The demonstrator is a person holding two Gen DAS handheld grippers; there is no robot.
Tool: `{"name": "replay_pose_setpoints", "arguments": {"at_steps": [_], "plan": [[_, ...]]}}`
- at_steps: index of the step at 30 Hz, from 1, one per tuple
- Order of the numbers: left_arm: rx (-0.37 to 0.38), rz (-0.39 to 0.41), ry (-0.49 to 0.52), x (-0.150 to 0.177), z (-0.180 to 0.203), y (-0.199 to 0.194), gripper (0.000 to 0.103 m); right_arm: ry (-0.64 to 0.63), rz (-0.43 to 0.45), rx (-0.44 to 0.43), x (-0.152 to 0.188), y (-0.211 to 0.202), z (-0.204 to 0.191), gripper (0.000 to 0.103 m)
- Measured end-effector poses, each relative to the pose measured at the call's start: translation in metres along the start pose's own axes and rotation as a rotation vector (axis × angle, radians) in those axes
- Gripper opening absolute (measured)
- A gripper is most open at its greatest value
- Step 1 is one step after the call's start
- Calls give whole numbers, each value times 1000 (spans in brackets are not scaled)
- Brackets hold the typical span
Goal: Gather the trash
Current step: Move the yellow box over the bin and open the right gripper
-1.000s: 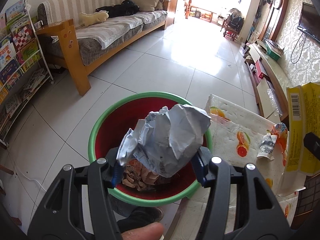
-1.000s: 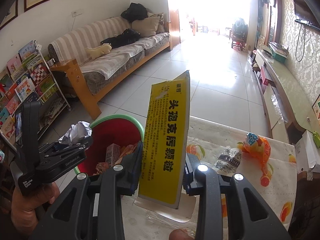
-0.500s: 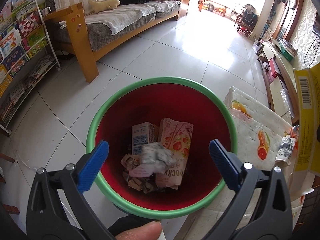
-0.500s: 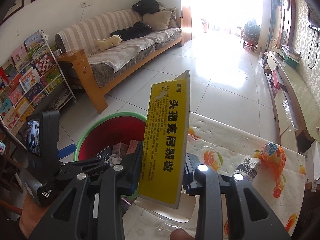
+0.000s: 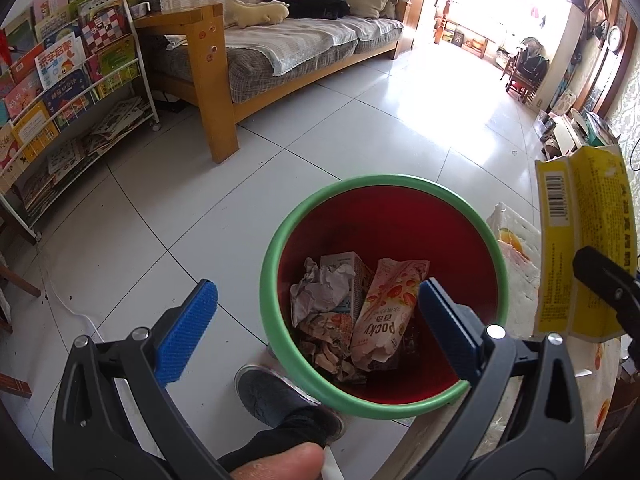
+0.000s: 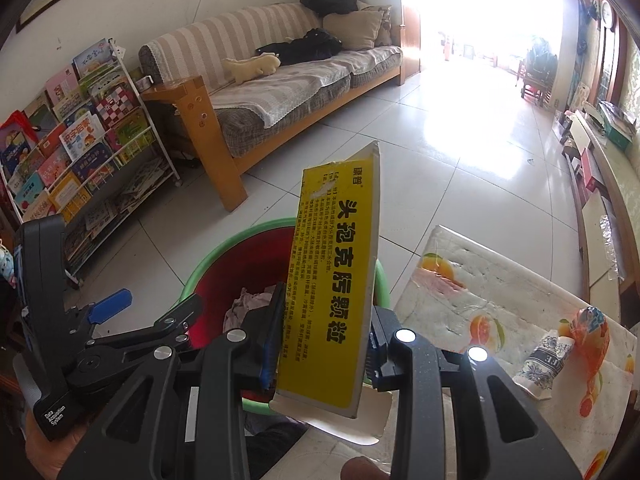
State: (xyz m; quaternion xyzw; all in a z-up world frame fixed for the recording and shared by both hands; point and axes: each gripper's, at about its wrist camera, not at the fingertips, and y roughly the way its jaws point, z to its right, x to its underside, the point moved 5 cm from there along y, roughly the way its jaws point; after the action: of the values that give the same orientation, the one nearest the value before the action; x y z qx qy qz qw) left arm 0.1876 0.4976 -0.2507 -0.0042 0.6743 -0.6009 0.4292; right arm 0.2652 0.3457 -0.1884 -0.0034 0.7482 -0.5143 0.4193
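A red bin with a green rim [image 5: 276,248] stands on the white tiled floor, right of centre in the left wrist view. Inside lie a crumpled grey-white paper wad [image 5: 320,292], a pink Pocky packet [image 5: 386,312] beside it, a small carton [image 5: 348,268] behind them and torn scraps beneath. A flattened yellow box [image 6: 334,292] with black Chinese print stands upright at centre of the right wrist view, just above the bin's right rim.
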Motion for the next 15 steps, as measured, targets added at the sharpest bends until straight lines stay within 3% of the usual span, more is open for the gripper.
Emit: {"name": "replay_pose_setpoints", "arguments": {"at_steps": [15], "plan": [[-74, 2, -113, 6, -65, -5, 99, -75, -105, -18, 7, 67, -38, 33]]}}
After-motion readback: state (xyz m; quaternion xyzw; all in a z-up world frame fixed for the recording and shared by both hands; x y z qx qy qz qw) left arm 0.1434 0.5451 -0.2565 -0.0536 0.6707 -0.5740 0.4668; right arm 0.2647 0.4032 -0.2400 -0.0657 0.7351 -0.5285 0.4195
